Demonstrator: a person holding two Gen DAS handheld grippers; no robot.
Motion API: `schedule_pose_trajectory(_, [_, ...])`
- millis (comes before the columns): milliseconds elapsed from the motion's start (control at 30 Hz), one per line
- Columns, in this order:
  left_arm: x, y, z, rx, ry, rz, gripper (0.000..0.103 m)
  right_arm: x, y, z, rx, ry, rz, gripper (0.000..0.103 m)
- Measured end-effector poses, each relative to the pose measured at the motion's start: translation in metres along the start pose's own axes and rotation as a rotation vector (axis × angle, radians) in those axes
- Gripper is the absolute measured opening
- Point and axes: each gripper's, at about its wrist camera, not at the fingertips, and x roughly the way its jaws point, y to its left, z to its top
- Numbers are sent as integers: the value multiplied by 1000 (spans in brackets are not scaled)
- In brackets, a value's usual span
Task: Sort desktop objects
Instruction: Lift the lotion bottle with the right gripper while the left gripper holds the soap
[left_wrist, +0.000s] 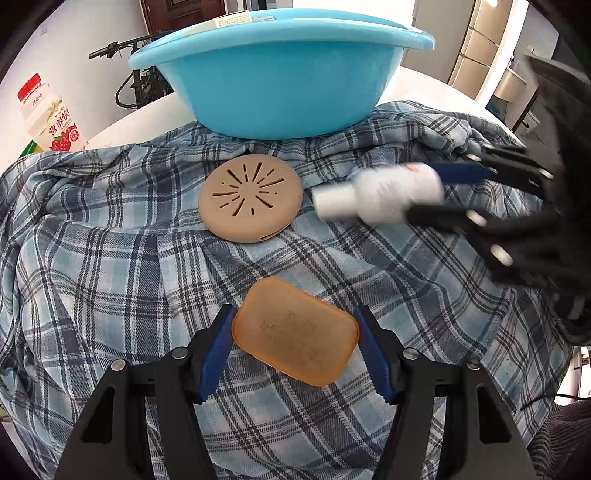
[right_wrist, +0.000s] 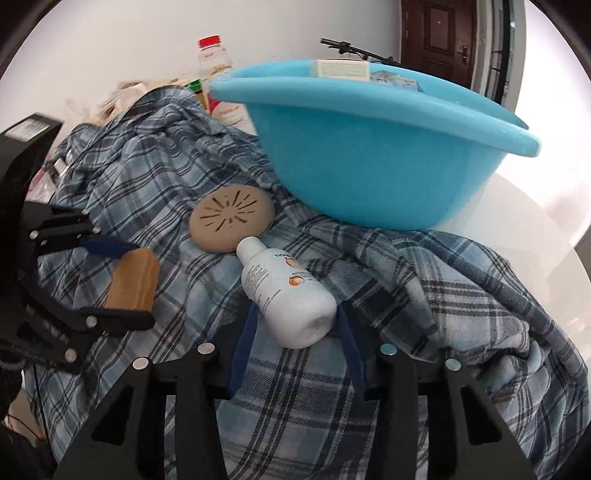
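Left gripper (left_wrist: 295, 354) fingers clamp the orange soap (left_wrist: 294, 335); right gripper (right_wrist: 295, 332) grips the white bottle (right_wrist: 284, 295). Tan disc (left_wrist: 251, 197) lies before the blue basin (left_wrist: 280, 85), boxes inside.

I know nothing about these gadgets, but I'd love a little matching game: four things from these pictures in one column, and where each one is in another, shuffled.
Things:
1. orange soap bar
2. white bottle
3. tan slotted disc
4. blue basin

Places:
A. lying flat on the plaid cloth, between both held items and the basin
B. between the fingers of the left tool
C. standing at the far edge of the cloth, with packets inside
D. between the fingers of the right tool

Pairs: 1-B, 2-D, 3-A, 4-C
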Motion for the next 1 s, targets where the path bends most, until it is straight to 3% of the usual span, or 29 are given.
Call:
schedule_pose_trajectory(333, [4, -5, -6, 23, 7, 2, 67, -20, 30, -43, -107, 101, 65, 41])
schedule_pose_trajectory(433, [5, -8, -6, 29, 6, 1, 67, -25, 37, -49, -144, 68, 55, 41])
schedule_pose_trajectory(700, [-1, -12, -8, 28, 3, 0, 67, -22, 33, -34, -153, -8, 59, 53])
schedule_pose_trajectory(1000, [1, -14, -8, 36, 10, -1, 67, 4, 26, -31, -124, 42, 108, 55])
